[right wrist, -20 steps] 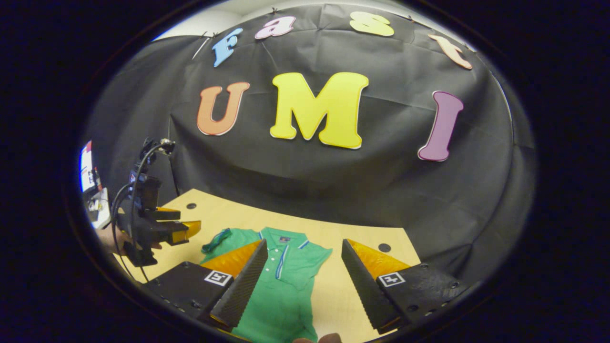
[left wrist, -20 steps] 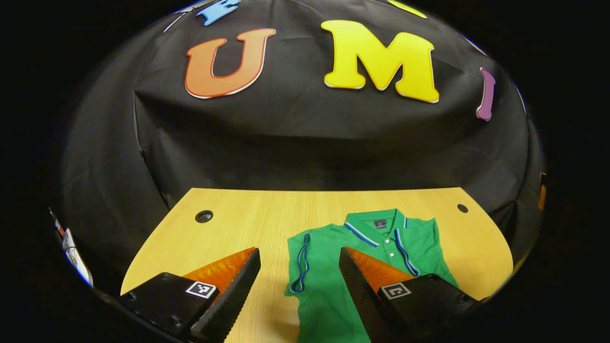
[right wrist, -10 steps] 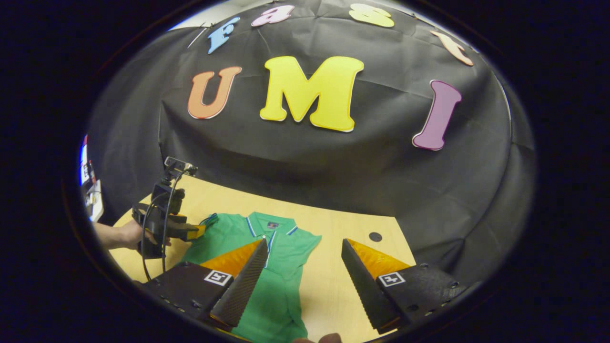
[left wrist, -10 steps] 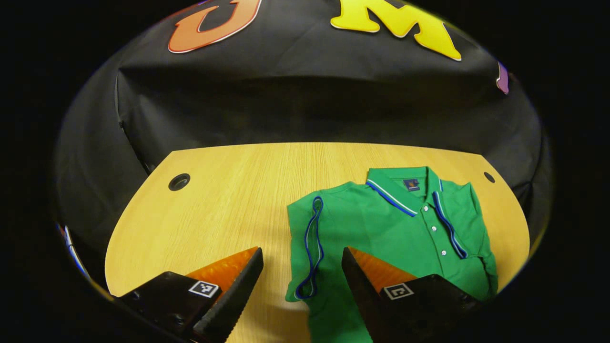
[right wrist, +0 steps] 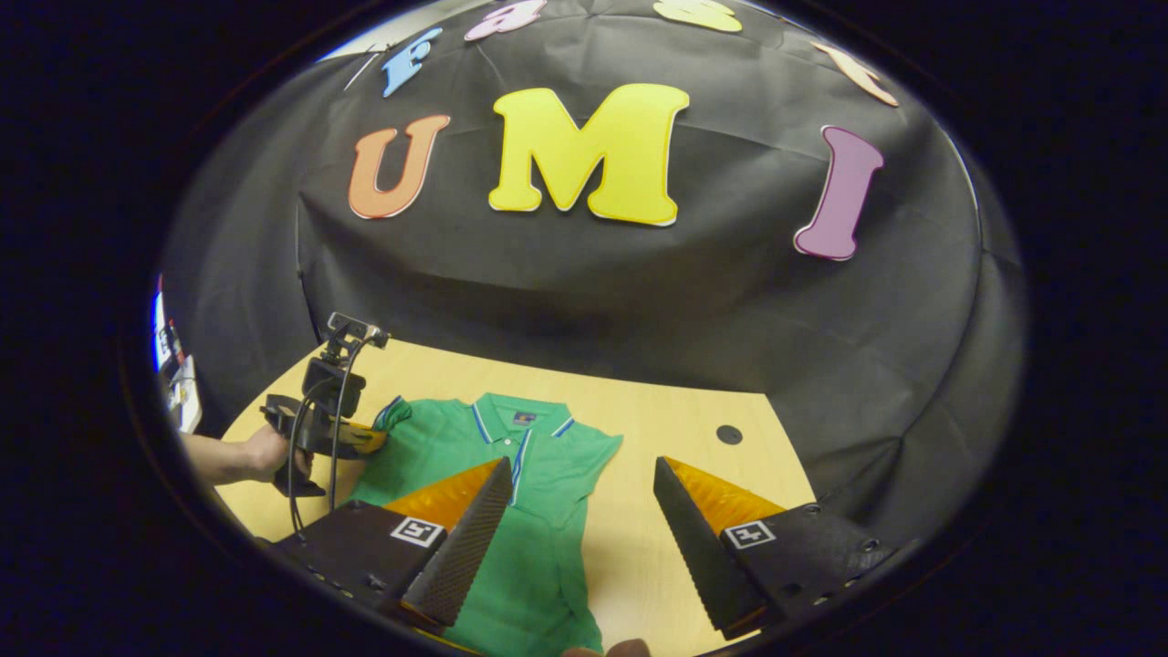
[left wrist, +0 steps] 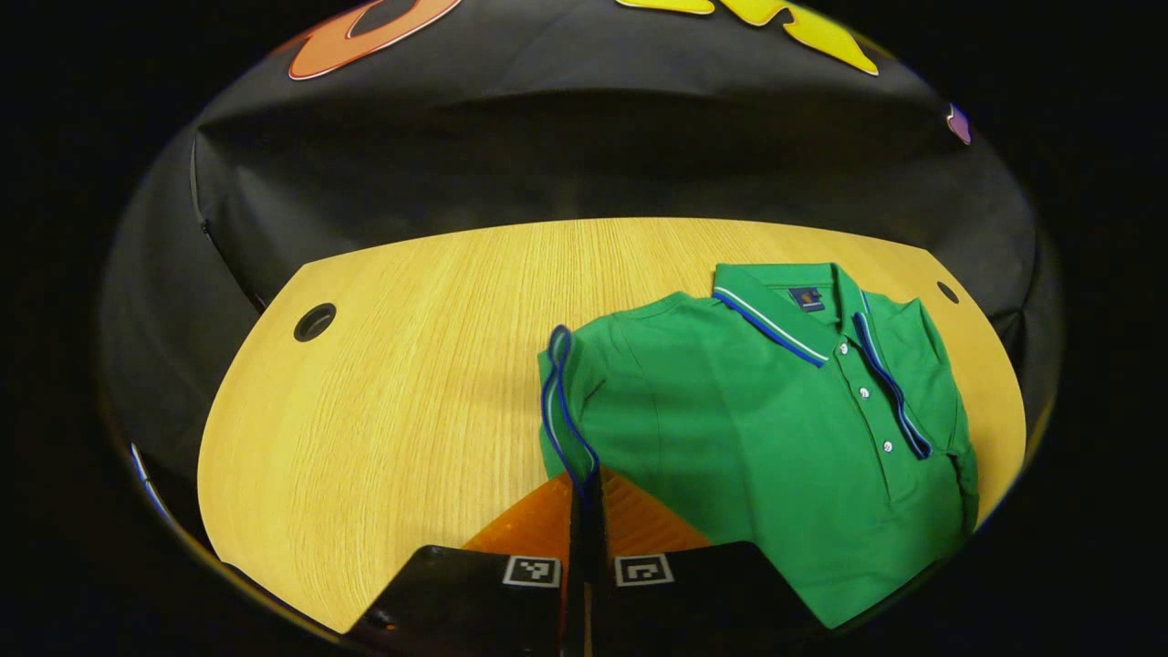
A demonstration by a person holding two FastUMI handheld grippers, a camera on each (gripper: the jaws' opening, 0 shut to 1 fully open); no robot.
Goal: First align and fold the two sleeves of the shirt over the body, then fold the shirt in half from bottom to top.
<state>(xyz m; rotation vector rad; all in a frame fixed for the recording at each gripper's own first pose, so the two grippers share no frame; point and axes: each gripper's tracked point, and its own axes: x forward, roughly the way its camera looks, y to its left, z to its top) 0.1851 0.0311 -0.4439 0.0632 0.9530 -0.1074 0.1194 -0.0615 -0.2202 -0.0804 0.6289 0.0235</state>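
A green polo shirt (left wrist: 776,429) with blue-and-white trim lies face up on the wooden table (left wrist: 401,392), collar toward the far wall. My left gripper (left wrist: 584,479) is shut on the blue-trimmed cuff (left wrist: 558,401) of the shirt's near sleeve, which stands slightly raised. In the right gripper view the shirt (right wrist: 511,474) lies ahead, and the left gripper (right wrist: 370,443), held by a hand (right wrist: 265,452), pinches that sleeve at the shirt's left side. My right gripper (right wrist: 579,529) hovers open above the shirt's lower right part, nothing between its fingers.
The table has a round cable hole (left wrist: 315,322) at far left and another (left wrist: 947,292) at far right. Black cloth walls close in the table's back and sides. Cables (right wrist: 310,438) hang from the left gripper's handle.
My left gripper came down and forward and shut on the sleeve cuff; it stood open before. The right gripper stayed open and drifted slightly.
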